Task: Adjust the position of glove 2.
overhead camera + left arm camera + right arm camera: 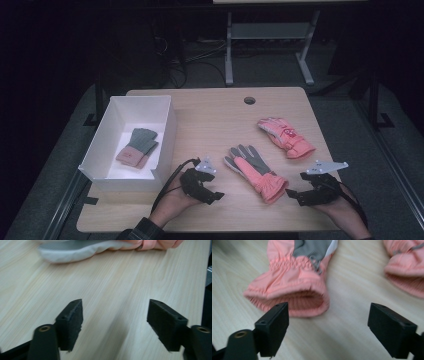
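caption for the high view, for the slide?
Both open grippers, left and right, flank the near pink glove on the table; second pink glove beyond, grey pair in white box.

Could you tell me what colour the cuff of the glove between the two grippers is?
Salmon pink, clearest in the right gripper view: the cuff.

Dim overall: the high view leaves the far room nearly black with the table [210,120] softly lit from above, while both gripper views are brighter, soft-focused, blurring near the edges, casting faint shadows.
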Demonstrator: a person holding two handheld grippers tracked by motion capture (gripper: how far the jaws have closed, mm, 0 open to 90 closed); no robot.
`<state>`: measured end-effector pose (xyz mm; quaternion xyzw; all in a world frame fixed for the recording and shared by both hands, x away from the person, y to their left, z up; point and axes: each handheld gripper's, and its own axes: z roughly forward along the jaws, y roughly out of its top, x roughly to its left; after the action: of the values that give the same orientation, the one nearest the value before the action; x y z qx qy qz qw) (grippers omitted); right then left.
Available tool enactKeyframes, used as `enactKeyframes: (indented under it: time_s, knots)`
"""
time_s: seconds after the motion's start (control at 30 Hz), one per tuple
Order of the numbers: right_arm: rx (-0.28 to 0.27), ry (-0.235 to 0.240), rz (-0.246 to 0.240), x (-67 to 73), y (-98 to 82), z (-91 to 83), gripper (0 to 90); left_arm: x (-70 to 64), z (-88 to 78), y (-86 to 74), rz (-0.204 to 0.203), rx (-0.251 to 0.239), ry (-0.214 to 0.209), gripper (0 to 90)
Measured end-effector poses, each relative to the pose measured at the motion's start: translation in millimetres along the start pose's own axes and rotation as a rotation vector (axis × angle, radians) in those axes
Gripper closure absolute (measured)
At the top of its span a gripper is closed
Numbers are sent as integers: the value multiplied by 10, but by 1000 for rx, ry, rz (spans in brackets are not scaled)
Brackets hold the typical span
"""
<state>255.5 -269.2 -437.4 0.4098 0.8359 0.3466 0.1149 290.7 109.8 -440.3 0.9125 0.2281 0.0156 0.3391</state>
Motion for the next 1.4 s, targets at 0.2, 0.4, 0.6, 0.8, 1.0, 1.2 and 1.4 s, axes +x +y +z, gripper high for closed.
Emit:
enactKeyframes:
  time_s: [0.2, 0.4, 0.6, 0.8, 1.0, 1.2, 1.4]
  knots:
    - [-13, 4, -3, -123, 188, 19, 208, 63, -99, -178, -22, 3, 39, 165]
    - [-41, 8, 7, -293, 385, 55, 228, 52, -73, -209, -29, -15, 40, 129]
    - [-68, -16, -1, -465, 586, 123, 339, 48, -38, -214, -22, -21, 39, 129]
    - [-66, -46, 5, -639, 783, 271, 519, 48, -22, -213, -17, -24, 36, 130]
    - [-68, -42, 23, -864, 911, 379, 625, 42, -34, -226, -17, -11, 31, 131]
    - [-50, -72, 55, -1119, 989, 532, 664, 36, -5, -235, -23, -20, 26, 133]
    - [-39, -63, 98, -1289, 979, 648, 680, 34, -16, -241, -26, -20, 27, 134]
